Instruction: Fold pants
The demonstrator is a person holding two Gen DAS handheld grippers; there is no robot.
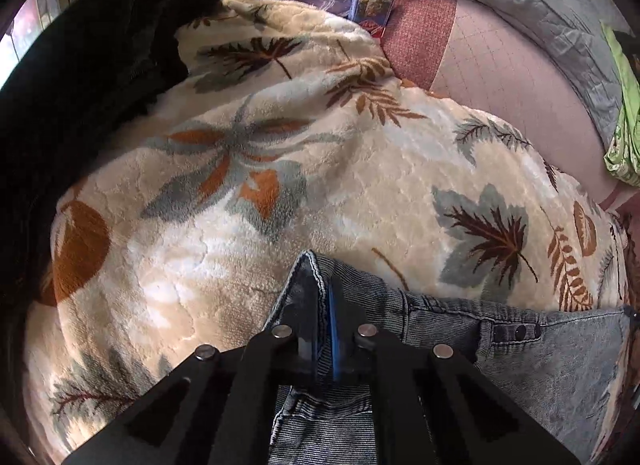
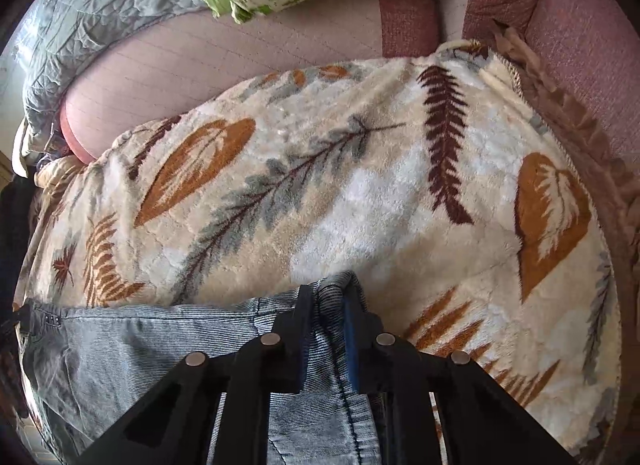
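At the bottom centre of each wrist view, your black hand-held gripper is clenched on the faded blue-grey denim pants (image 1: 520,345): the left hand-held gripper (image 1: 323,305) pinches one waistband corner, the right hand-held gripper (image 2: 329,301) the other. Those pants lie along the lower edge on the cream leaf-patterned plush blanket (image 1: 360,185).

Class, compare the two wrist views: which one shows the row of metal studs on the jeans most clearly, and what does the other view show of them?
The left wrist view is best: three dark studs sit on the jeans waistband, fairly large and sharp, right of the left tool. In the right wrist view, the same studs appear tiny and distorted at the far left edge.
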